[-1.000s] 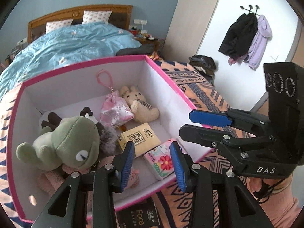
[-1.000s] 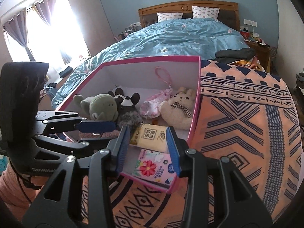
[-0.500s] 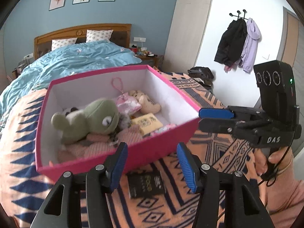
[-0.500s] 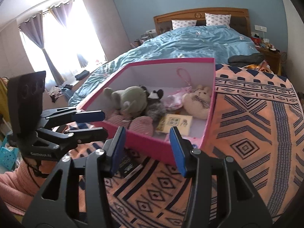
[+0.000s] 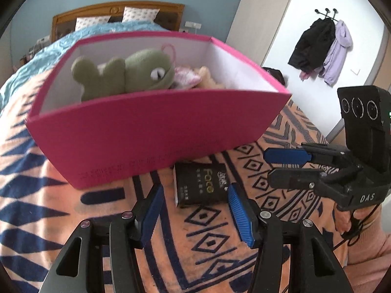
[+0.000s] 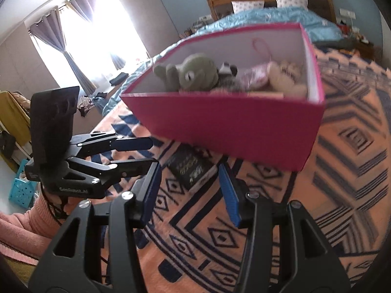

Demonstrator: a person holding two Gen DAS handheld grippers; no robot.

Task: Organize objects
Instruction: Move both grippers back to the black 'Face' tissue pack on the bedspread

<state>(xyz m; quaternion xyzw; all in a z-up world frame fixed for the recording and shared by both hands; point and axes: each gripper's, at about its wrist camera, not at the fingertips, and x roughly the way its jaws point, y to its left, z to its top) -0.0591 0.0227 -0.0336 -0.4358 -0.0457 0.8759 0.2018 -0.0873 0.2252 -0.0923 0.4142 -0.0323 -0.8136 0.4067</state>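
Pink box (image 5: 156,136), white inside; green frog plush (image 5: 136,73) within. Black packet (image 5: 199,185) before box. Orange blanket (image 5: 48,171), navy geometric pattern.

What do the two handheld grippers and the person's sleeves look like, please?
Both the left gripper and the right gripper are matte black with silver screws and ribbed blue finger pads. The right one bears white "DAS" lettering and three circles on its block. Black cables trail below. The sleeves are pink knit.

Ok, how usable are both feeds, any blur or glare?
Left wrist: sharp; black packet print readable, pink cardboard box bowed by fisheye. Right wrist: motion-blurred box and packet, window blown out.
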